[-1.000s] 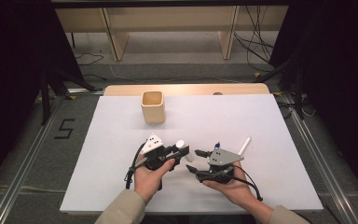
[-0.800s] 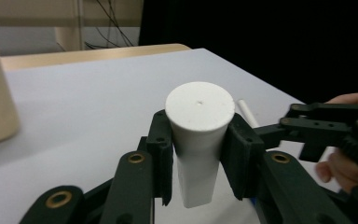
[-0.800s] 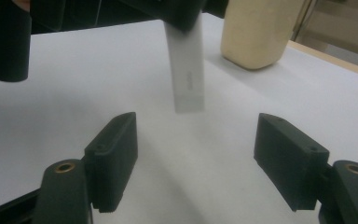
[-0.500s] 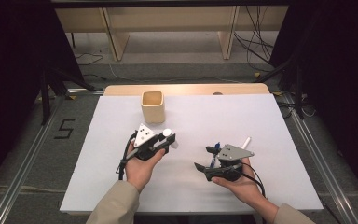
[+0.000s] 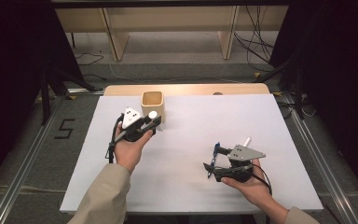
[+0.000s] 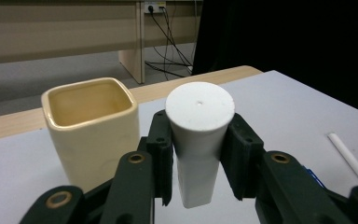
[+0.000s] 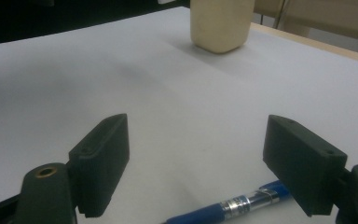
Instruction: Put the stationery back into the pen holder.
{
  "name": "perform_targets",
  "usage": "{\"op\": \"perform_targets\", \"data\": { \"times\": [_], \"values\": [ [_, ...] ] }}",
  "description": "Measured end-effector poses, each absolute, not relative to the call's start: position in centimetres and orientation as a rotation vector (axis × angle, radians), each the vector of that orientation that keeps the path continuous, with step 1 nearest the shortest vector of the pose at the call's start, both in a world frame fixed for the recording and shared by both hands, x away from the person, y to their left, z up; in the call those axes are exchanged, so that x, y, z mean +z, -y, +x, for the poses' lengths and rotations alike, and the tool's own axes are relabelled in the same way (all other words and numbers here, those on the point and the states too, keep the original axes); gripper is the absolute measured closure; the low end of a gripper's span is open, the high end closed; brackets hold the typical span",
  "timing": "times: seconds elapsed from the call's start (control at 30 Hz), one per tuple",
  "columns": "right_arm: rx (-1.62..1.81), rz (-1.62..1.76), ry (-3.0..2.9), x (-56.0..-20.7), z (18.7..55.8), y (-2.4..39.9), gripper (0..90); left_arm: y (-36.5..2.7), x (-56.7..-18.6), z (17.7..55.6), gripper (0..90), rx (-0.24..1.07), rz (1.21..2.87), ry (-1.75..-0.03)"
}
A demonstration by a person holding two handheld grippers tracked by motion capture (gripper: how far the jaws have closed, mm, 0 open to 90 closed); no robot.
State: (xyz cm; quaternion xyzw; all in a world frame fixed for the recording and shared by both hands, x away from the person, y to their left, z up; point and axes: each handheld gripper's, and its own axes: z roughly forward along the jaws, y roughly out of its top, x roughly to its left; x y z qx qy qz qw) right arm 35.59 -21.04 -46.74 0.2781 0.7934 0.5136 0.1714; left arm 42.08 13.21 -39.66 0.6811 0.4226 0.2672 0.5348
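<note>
Left tool (image 5: 153,122) nearer cup (image 5: 153,105), clutching cylinder (image 6: 199,135).

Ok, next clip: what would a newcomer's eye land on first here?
Probably the white tapered stick clamped upright between the jaws of the left gripper, right beside the square cream cup at the far edge of the white table. Next, the right gripper, near the front right of the table, jaws wide apart and just opened further with nothing between them; a blue pen lies below them on the table.
</note>
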Motion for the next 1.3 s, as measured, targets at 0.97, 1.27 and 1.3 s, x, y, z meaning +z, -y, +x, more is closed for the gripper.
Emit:
{"op": "perform_targets", "data": {
  "times": [0.97, 1.27, 1.3],
  "values": [
    [1.438, 0.849, -2.245, -47.0, 35.4, 23.5, 23.3, -14.7, -37.1, 47.9, 66.7, 0.801, 1.653, -1.027],
    [1.429, 0.855, -2.248, -47.1, 35.4, 23.6, 23.3, -14.9, -36.7, 49.0, 66.7, 0.846, 1.65, -1.03],
    [1.413, 0.854, -2.269, -47.0, 35.3, 23.6, 23.3, -14.9, -36.7, 49.1, 66.7, 0.847, 1.655, -1.029]
  ]
}}
